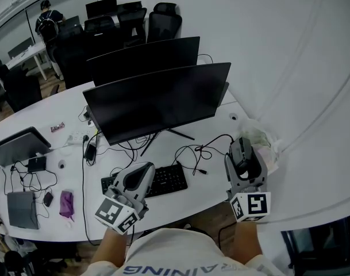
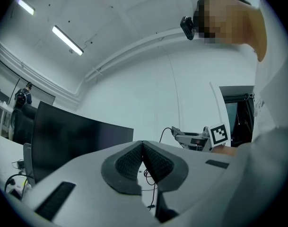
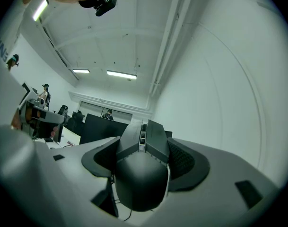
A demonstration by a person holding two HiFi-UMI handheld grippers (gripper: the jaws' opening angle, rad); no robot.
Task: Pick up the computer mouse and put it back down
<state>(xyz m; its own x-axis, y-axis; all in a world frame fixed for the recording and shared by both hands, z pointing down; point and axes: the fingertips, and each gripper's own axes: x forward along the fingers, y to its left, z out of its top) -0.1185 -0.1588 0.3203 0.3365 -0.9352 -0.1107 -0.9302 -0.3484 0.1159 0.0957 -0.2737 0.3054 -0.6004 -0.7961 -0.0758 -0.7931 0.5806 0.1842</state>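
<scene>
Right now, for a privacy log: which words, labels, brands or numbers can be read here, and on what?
"AINING", upside down and cut off, on the person's shirt.
Cubes of the left gripper and right gripper: square patterns only, no letters.
No print is readable on the mouse, keyboard or monitors.

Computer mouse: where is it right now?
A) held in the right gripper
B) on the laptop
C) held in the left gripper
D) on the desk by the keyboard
A: the right gripper view shows the mouse clamped between the pads of the right gripper.
</scene>
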